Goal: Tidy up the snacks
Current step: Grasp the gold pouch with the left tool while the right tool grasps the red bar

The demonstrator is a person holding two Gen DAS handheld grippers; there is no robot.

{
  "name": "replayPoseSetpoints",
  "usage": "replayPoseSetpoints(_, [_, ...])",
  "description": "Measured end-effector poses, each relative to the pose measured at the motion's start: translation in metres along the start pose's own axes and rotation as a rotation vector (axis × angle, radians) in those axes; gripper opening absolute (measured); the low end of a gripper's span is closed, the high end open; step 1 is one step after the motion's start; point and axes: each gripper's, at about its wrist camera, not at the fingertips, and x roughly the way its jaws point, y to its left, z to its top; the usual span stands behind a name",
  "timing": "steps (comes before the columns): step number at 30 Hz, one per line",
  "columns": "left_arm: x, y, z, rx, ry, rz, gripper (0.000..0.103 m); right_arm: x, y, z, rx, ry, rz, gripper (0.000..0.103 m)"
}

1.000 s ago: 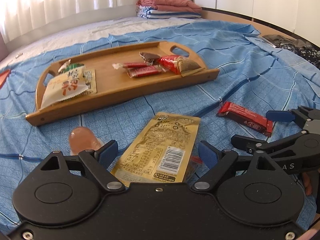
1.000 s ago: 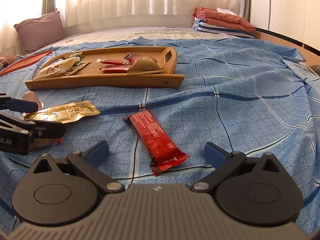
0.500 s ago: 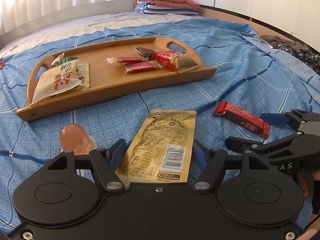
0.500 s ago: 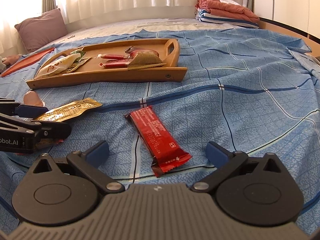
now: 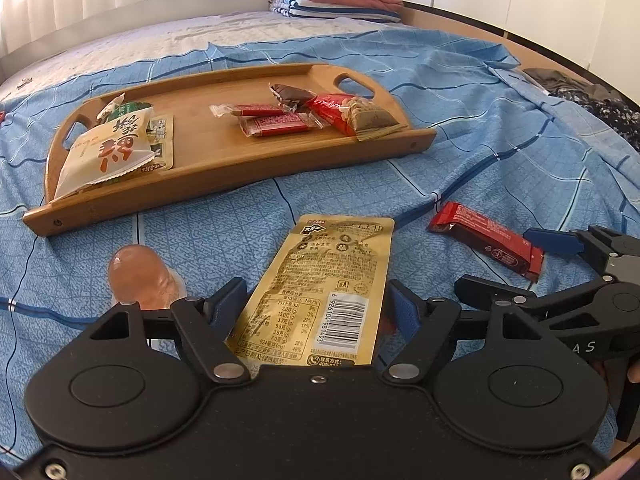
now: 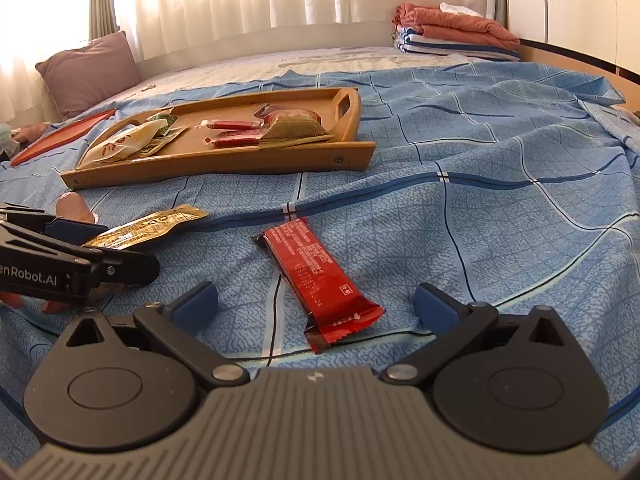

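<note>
Snacks lie in two groups on a bed covered by a blue checked sheet, soft and creased. A gold foil pouch, flat and glossy with a barcode, sits at lower centre of the left view, between the blue pads of the left claw. The jaws are opening; whether the pads touch the pouch edges cannot be told. A pale pink, rounded jelly cup stands just left of that claw. A red bar, long and crinkle-ended, lies flat at centre of the right view, ahead of the right claw, whose jaws stand wide with nothing gripped.

A wooden tray, smooth, shallow-rimmed with cut-out handles, occupies the upper middle. It carries a white pillow pack at its left end and small red wrappers at its right. The tray's middle is bare wood. Open sheet separates tray from pouch and bar. Folded blankets rest at upper right.
</note>
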Motion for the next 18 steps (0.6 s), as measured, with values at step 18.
replayPoseSetpoints(18, [-0.013, -0.005, -0.004, 0.008, -0.036, 0.017, 0.061, 0.001, 0.004, 0.009, -0.033, 0.053, 0.006, 0.101])
